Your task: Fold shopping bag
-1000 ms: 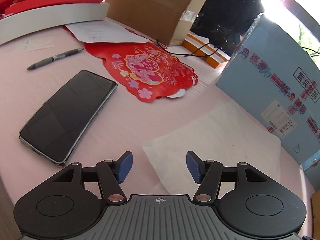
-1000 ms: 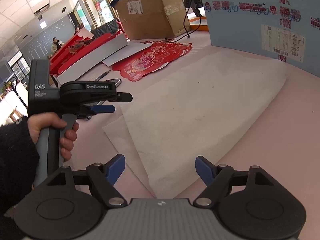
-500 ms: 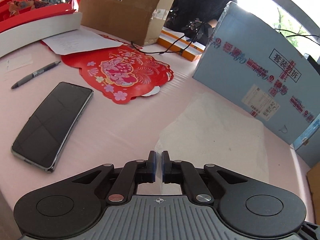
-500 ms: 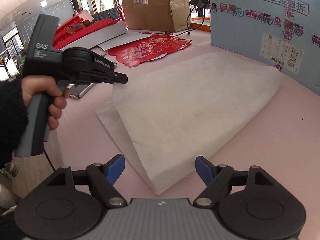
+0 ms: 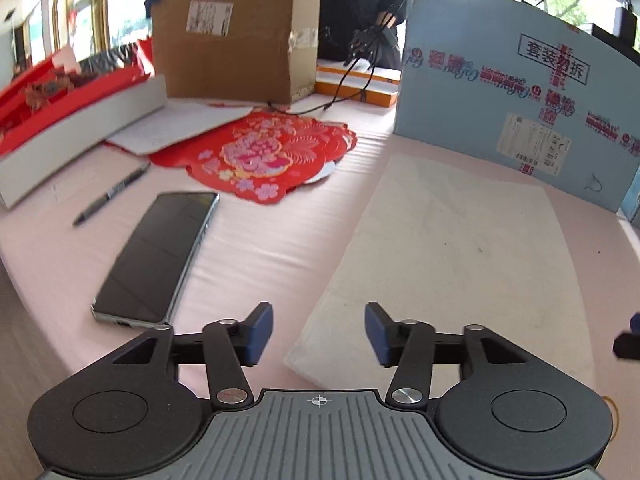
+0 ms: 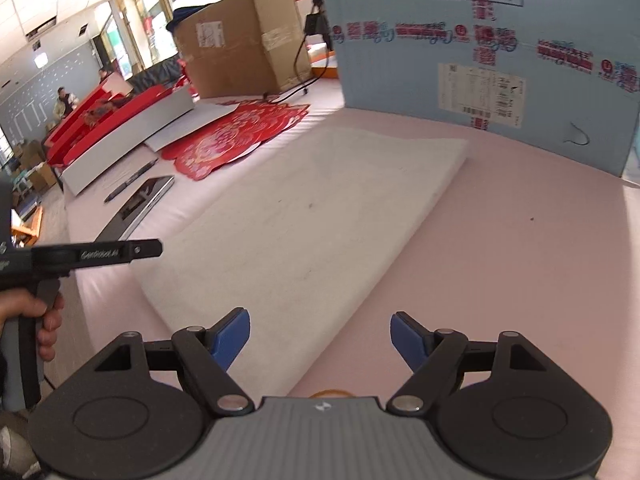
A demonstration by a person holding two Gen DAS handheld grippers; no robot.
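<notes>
The white shopping bag [image 5: 460, 264] lies flat on the pink table as a long folded rectangle, its far end near the blue box. My left gripper [image 5: 318, 320] hovers over the bag's near left corner. Its jaws are opening, and the blue pads stand apart on either side of that corner without pressing on it. In the right wrist view the bag [image 6: 304, 216] stretches away, and my right gripper [image 6: 318, 320] is open above its near right edge, holding nothing. The left gripper [image 6: 154, 248] shows from the side at the left, held by a hand.
A black phone [image 5: 156, 256], a pen [image 5: 112, 194] and a red paper cutout [image 5: 264, 156] lie left of the bag. A tall blue box [image 5: 520, 92] stands behind it, a cardboard box [image 5: 236, 40] farther back. The table edge runs along the left. A yellow rubber band [image 6: 328, 393] lies by the right gripper.
The left gripper was shut on the bag's lifted corner half a second ago; it has let go and opened, and the bag now lies flat. Both grippers have shifted sideways.
</notes>
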